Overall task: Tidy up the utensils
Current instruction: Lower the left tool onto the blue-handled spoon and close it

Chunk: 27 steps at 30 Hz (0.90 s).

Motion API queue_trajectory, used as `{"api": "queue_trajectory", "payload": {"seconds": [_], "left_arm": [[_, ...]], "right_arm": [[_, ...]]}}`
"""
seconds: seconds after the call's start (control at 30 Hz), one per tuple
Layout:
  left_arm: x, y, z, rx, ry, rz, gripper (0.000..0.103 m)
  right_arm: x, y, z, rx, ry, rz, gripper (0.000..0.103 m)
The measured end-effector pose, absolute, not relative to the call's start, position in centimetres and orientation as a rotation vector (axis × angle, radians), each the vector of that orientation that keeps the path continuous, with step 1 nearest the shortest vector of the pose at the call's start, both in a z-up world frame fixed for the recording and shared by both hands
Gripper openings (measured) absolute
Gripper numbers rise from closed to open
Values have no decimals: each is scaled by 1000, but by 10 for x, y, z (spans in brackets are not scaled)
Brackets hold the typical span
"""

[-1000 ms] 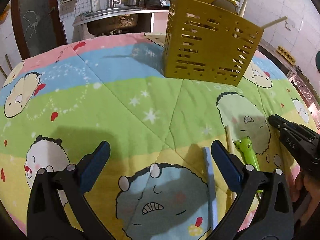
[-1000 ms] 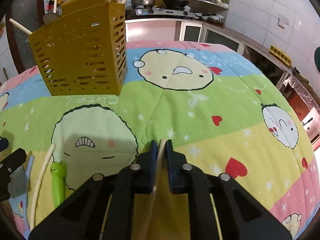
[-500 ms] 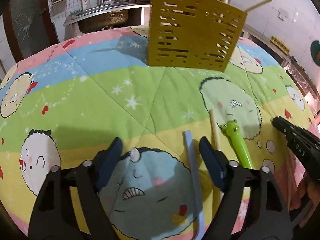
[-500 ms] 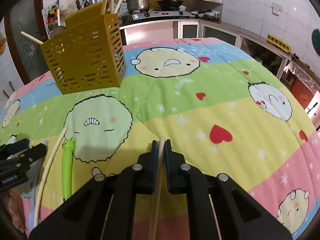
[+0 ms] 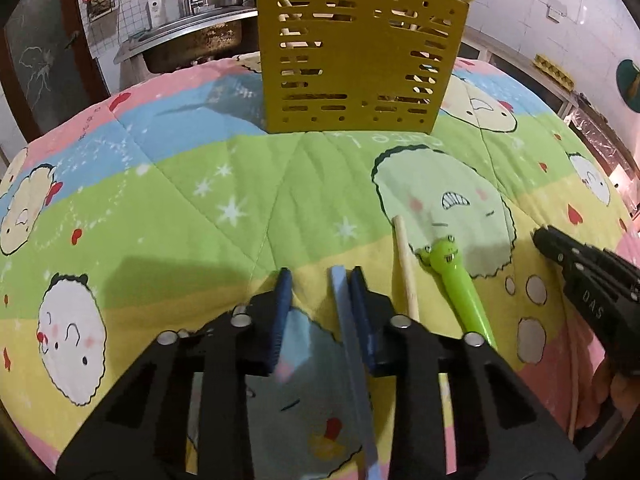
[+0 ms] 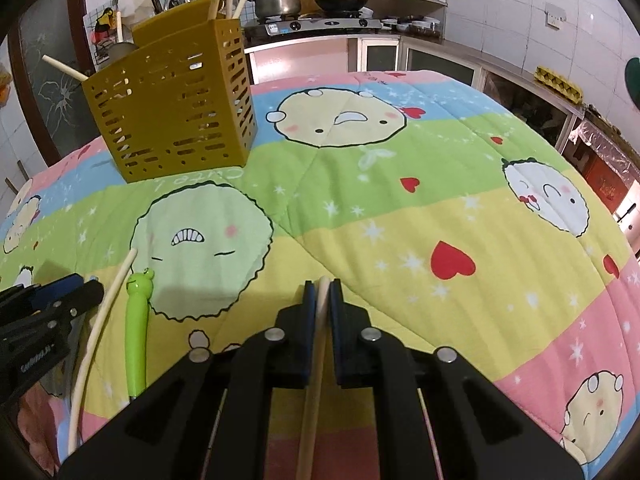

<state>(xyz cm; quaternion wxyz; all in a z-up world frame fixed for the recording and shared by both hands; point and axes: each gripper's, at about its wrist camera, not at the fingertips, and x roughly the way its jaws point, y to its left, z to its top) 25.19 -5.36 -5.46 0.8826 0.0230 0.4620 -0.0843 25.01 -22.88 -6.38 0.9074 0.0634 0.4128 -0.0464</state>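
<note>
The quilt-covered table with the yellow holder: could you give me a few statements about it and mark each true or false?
1. The yellow holder stands upright with sticks in it. True.
2. The right gripper has empty jaws. False: they are shut on a pale chopstick.
3. The green frog-headed utensil lies on the quilt. True.
4. The blue strip is already in the holder. False: it lies on the quilt between the jaws of the left gripper, which have just been closing.
</note>
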Motion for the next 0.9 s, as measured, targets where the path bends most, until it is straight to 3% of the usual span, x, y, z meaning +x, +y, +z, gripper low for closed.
{"api": "queue_trajectory", "payload": {"seconds": [0.2, 0.9], "left_arm": [[255, -54, -56, 23, 968, -203, 8], [238, -51, -31, 53, 852, -185, 7]], "right_arm": [[250, -227, -63, 123, 848, -99, 8], [241, -219, -41, 89, 778, -95, 8]]}}
